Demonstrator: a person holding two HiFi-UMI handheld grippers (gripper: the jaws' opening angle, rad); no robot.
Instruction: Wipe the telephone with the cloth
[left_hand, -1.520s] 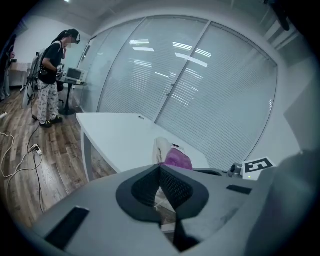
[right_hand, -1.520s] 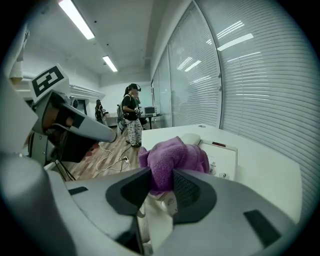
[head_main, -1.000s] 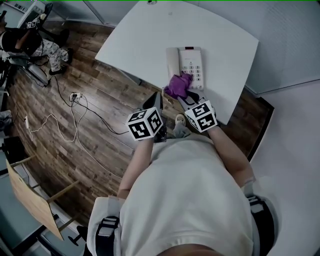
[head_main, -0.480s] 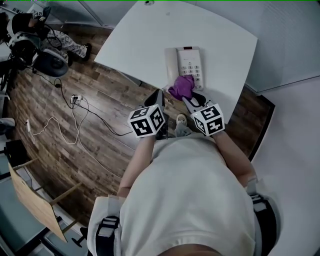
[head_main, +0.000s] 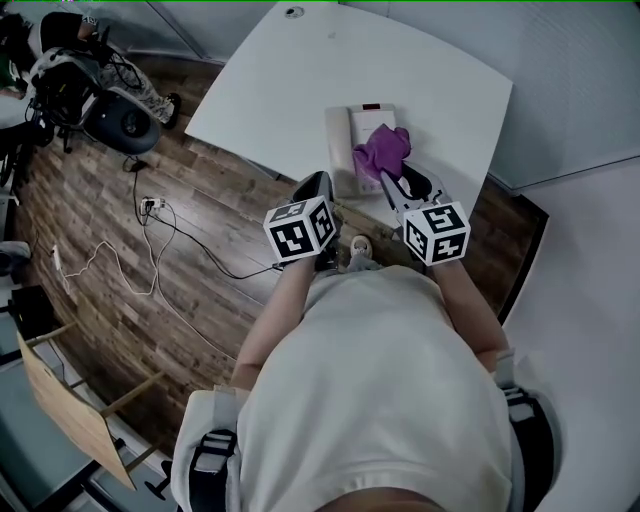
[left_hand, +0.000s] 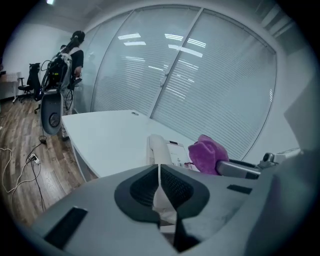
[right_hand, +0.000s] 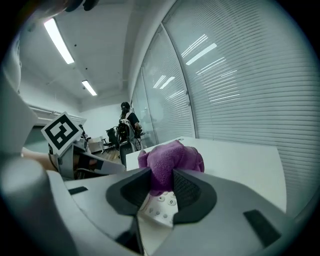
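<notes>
A white telephone lies near the front edge of the white table, its handset on the left. A purple cloth rests on the keypad side, and my right gripper is shut on it. In the right gripper view the cloth bulges from between the pads, with keypad buttons just below. My left gripper hovers shut and empty at the table's front edge, left of the phone. The left gripper view shows the telephone and the cloth beyond its closed jaws.
A person with gear stands at the far left. Cables and a power strip lie on the wooden floor left of the table. A wooden board leans at the lower left. Glass walls with blinds stand behind the table.
My right gripper has carried the cloth from the phone's front edge up and to the right across the keypad. The left gripper has barely moved.
</notes>
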